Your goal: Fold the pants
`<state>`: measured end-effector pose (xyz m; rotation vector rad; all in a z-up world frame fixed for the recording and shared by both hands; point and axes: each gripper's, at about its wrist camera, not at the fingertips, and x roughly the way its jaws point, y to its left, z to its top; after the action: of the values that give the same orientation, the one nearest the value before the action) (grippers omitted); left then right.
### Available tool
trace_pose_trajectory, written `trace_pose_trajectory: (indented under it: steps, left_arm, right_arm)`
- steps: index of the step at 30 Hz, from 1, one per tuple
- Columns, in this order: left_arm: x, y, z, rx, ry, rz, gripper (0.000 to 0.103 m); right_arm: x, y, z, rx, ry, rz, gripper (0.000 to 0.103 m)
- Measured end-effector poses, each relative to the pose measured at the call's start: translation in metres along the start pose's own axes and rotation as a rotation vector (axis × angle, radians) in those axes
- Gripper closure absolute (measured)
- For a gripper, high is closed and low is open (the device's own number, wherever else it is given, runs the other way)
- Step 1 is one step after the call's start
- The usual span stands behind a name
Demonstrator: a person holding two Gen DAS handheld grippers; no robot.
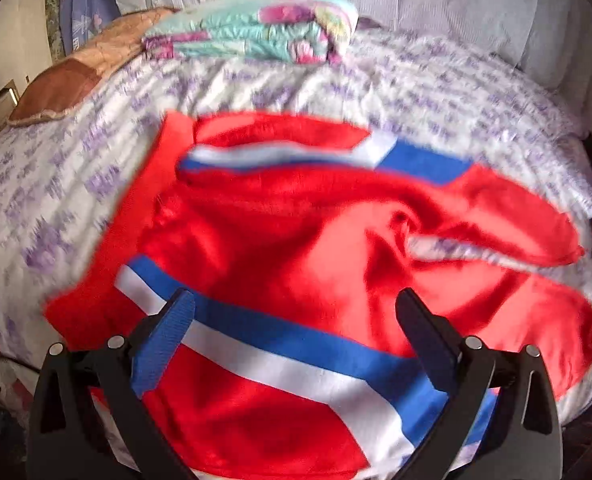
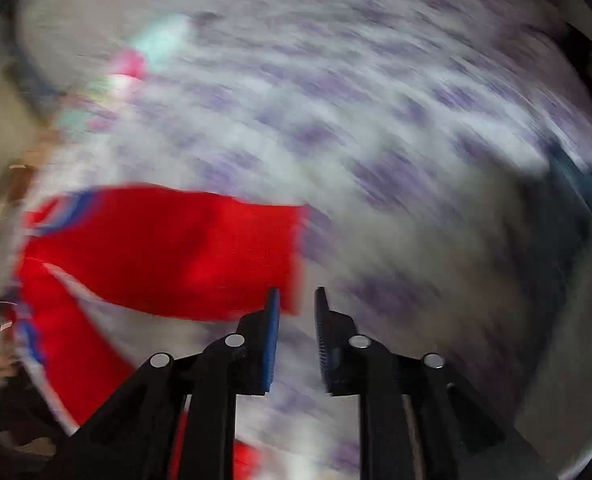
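- My left hand-held gripper (image 1: 296,304) gapes wide above the near part of the red pants (image 1: 296,220), spread on the bed (image 1: 55,184).
- My right hand-held gripper (image 2: 297,300) stands slightly apart, holding nothing, beside a trouser leg's end.

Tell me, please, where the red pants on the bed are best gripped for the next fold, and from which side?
I would take the red pants at the leg cuff, coming in from its open right edge with the right gripper, whose jaws stand slightly apart beside it. That hem is straight and lies flat on the bedspread.
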<state>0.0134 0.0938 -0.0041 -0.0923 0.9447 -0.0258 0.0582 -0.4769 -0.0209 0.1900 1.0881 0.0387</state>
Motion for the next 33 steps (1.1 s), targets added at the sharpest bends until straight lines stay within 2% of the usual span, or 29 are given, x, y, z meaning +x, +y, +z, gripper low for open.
trace_pose_trajectory:
  steps: [1, 3, 4, 6, 8, 10, 13, 14, 16, 17, 18, 19, 20, 21, 22, 23, 24, 25, 26, 27, 30, 31, 32, 33]
  left_arm:
    - [-0.007, 0.006, 0.01, -0.007, -0.019, -0.004, 0.004]
    - [-0.017, 0.021, 0.033, -0.028, -0.054, 0.014, 0.004]
    - [-0.017, 0.029, 0.047, -0.03, -0.06, 0.027, 0.004]
    - [-0.01, 0.054, 0.075, -0.062, -0.074, 0.108, 0.004]
    - [0.01, 0.079, 0.097, -0.097, -0.032, 0.164, 0.004]
    - [0.041, 0.106, 0.112, -0.154, 0.055, 0.162, 0.005]
    - [0.082, 0.117, 0.119, -0.167, 0.154, 0.124, 0.005]
    - [0.094, 0.115, 0.12, -0.161, 0.183, 0.111, 0.005]
    - [0.117, 0.106, 0.123, -0.122, 0.223, 0.115, 0.005]
    - [0.124, 0.101, 0.124, -0.112, 0.229, 0.117, 0.005]
    - [0.13, 0.099, 0.126, -0.11, 0.231, 0.117, 0.005]
    - [0.134, 0.098, 0.126, -0.117, 0.228, 0.118, 0.005]
    - [0.138, 0.096, 0.127, -0.134, 0.214, 0.12, 0.007]
    - [0.14, 0.095, 0.129, -0.139, 0.204, 0.128, 0.029]
    - [0.139, 0.092, 0.13, -0.139, 0.191, 0.158, 0.042]
    - [0.133, 0.09, 0.132, -0.148, 0.165, 0.157, 0.045]
    - [0.128, 0.089, 0.136, -0.155, 0.139, 0.138, 0.054]
    - [0.121, 0.089, 0.14, -0.158, 0.111, 0.122, 0.068]
    - [0.114, 0.088, 0.144, -0.166, 0.085, 0.11, 0.073]
    - [0.103, 0.087, 0.151, -0.174, 0.039, 0.114, 0.087]
    - [0.076, 0.092, 0.173, -0.212, -0.102, 0.139, 0.088]
    - [0.074, 0.095, 0.177, -0.22, -0.122, 0.146, 0.088]
    - [0.077, 0.095, 0.183, -0.224, -0.118, 0.147, 0.088]
    - [0.088, 0.096, 0.188, -0.221, -0.063, 0.127, 0.088]
  right_arm:
    - [-0.006, -0.008, 0.0, 0.041, -0.044, 0.023, 0.076]
    - [-0.02, -0.014, 0.007, 0.095, -0.143, 0.071, 0.037]
    - [-0.024, -0.013, 0.012, 0.103, -0.182, 0.075, 0.032]
    - [-0.02, -0.007, 0.024, 0.104, -0.209, 0.114, 0.028]
    - [-0.002, -0.001, 0.037, 0.109, -0.174, 0.13, 0.027]
    - [0.019, 0.006, 0.041, 0.104, -0.125, 0.12, 0.027]
    - [0.045, 0.022, 0.039, 0.085, -0.07, 0.124, 0.028]
    - [0.05, 0.027, 0.037, 0.069, -0.061, 0.118, 0.029]
    - [0.058, 0.038, 0.036, 0.014, -0.062, 0.113, 0.052]
    - [0.06, 0.04, 0.035, -0.003, -0.059, 0.109, 0.071]
    - [0.059, 0.041, 0.036, -0.013, -0.07, 0.082, 0.084]
    - [0.058, 0.041, 0.036, -0.016, -0.079, 0.08, 0.091]
    - [0.055, 0.04, 0.036, -0.017, -0.093, 0.088, 0.094]
    - [0.047, 0.038, 0.036, -0.023, -0.127, 0.085, 0.095]
    - [0.041, 0.038, 0.036, -0.03, -0.152, 0.078, 0.095]
    - [0.034, 0.037, 0.037, -0.038, -0.185, 0.074, 0.096]
    - [0.027, 0.037, 0.039, -0.042, -0.216, 0.068, 0.096]
    - [0.016, 0.037, 0.043, -0.043, -0.259, 0.064, 0.096]
    - [0.012, 0.038, 0.047, -0.042, -0.281, 0.064, 0.096]
    - [0.006, 0.038, 0.052, -0.042, -0.308, 0.059, 0.096]
    - [-0.009, 0.041, 0.075, -0.041, -0.397, 0.06, 0.096]
    - [-0.011, 0.042, 0.084, -0.039, -0.417, 0.064, 0.096]
    - [-0.009, 0.044, 0.092, -0.035, -0.418, 0.066, 0.096]
    - [-0.007, 0.044, 0.097, -0.03, -0.406, 0.065, 0.096]
